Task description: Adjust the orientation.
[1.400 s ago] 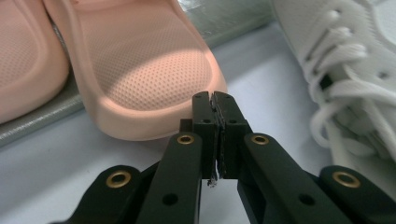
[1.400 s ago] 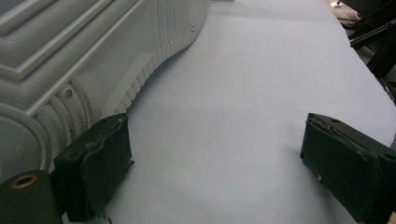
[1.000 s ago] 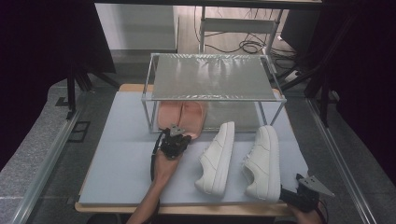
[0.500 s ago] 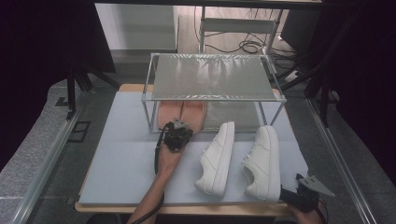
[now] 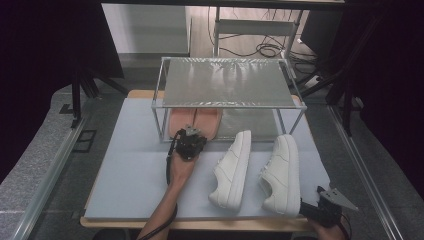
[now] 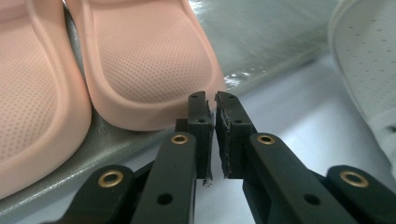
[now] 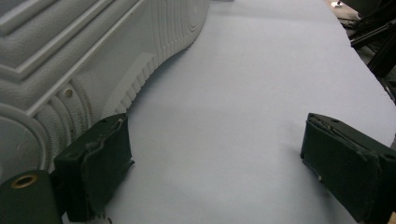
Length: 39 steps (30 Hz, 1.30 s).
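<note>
The metal rack point(image 5: 225, 82) at centre frame hides most of the pink slippers point(image 5: 195, 121) beneath it. The left hand-held gripper point(image 6: 211, 119), nearly closed and empty, sits at their heels. Lower right, the right hand-held gripper point(image 7: 212, 163), cut off by the frame edge, gapes empty beside a white sneaker point(image 5: 280, 172) on the table point(image 5: 125, 165).

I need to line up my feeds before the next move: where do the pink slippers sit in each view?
High view: the pink slippers lie centre-left on the rack's lower shelf, just beyond the left gripper.
Left gripper view: they take up the upper left, toes on the shelf edge, close ahead of the nearly closed jaws.
Right gripper view: not in it.
Shared landmark: the pale blue mat.
</note>
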Each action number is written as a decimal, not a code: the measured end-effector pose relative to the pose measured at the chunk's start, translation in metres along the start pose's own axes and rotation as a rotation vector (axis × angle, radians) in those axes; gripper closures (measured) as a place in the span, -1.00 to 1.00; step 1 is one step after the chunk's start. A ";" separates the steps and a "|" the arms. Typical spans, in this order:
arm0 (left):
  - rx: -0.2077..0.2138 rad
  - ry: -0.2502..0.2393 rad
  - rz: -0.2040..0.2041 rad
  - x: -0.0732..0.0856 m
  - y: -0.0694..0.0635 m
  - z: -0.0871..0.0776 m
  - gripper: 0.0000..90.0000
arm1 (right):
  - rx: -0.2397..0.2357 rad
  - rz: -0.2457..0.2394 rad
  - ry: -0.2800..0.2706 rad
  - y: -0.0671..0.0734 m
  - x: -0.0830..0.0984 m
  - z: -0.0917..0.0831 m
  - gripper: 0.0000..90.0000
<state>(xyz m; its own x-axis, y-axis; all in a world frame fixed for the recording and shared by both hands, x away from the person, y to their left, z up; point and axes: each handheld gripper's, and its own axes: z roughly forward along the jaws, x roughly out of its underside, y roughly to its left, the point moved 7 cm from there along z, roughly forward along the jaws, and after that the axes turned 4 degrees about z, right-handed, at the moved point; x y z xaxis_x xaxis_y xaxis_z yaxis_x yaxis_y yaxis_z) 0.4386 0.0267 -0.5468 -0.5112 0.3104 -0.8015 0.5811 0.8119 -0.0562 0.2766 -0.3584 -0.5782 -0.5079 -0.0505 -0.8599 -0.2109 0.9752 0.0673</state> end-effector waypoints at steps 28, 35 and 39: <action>0.057 0.040 0.088 0.022 -0.012 -0.040 0.15 | 0.001 0.002 -0.001 0.000 0.000 0.000 -0.82; 0.061 0.039 0.087 0.026 -0.011 -0.052 0.00 | 0.001 0.000 0.000 0.000 0.000 0.000 -0.82; 0.067 0.032 0.069 0.028 -0.010 -0.057 -0.07 | 0.001 0.001 0.000 0.000 0.000 0.000 -0.82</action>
<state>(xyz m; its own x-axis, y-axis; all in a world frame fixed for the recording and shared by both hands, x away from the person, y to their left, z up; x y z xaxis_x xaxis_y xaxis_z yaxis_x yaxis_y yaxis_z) 0.3820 0.0554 -0.5350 -0.4878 0.3807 -0.7856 0.6562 0.7534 -0.0423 0.2766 -0.3583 -0.5783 -0.5077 -0.0498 -0.8601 -0.2093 0.9755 0.0671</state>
